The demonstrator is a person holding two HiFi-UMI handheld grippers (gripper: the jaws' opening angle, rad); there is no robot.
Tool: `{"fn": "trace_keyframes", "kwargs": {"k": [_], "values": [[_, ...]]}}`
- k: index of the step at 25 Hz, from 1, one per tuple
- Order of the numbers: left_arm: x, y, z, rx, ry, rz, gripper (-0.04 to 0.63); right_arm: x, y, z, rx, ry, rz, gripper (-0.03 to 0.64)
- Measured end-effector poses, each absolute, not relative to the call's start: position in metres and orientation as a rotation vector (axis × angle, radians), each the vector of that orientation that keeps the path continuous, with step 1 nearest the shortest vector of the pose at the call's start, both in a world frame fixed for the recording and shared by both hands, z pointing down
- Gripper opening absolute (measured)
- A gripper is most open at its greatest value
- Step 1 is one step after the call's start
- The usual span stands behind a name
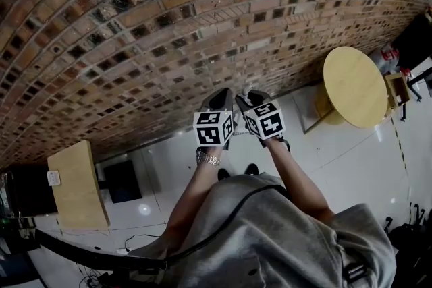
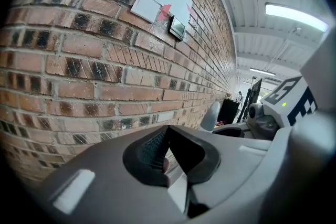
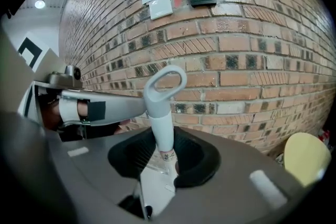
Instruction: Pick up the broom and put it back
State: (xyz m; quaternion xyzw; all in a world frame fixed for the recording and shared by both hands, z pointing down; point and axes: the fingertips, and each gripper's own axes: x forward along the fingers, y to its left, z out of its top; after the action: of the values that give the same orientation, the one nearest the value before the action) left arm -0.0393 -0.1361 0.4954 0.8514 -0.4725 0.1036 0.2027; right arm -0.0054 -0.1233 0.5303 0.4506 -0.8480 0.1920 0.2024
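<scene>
Left tool point(image 2: 167, 131) and right tool point(image 3: 164, 157) side by side at one brick wall point(image 1: 135, 44), with one broom point(image 3: 160, 113) gripped.
From the left I count one pale wooden stand point(image 1: 75, 184) on the floor near the wall. Next is my left tool, its pads pressed together with nothing between them. Just beside it, my right tool pinches the broom by its grey-white handle, whose single loop end stands past the pads in front of the bricks. On the far right is one round yellow surface point(image 1: 352, 85). Each tool carries one marker cube.
</scene>
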Motion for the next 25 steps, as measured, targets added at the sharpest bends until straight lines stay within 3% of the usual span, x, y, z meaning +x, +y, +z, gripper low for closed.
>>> {"fn": "trace_keyframes", "kwargs": {"k": [10,25], "values": [[-0.046,-0.132,0.498,2.368,-1.330,0.316,-0.014,0.011,-0.152,0.560,1.322,-2.305,0.601,0.098],[-0.056,-0.120,0.518,2.326,-1.343,0.394,-0.014,0.012,-0.190,0.735,1.095,-2.087,0.717,0.097]]}}
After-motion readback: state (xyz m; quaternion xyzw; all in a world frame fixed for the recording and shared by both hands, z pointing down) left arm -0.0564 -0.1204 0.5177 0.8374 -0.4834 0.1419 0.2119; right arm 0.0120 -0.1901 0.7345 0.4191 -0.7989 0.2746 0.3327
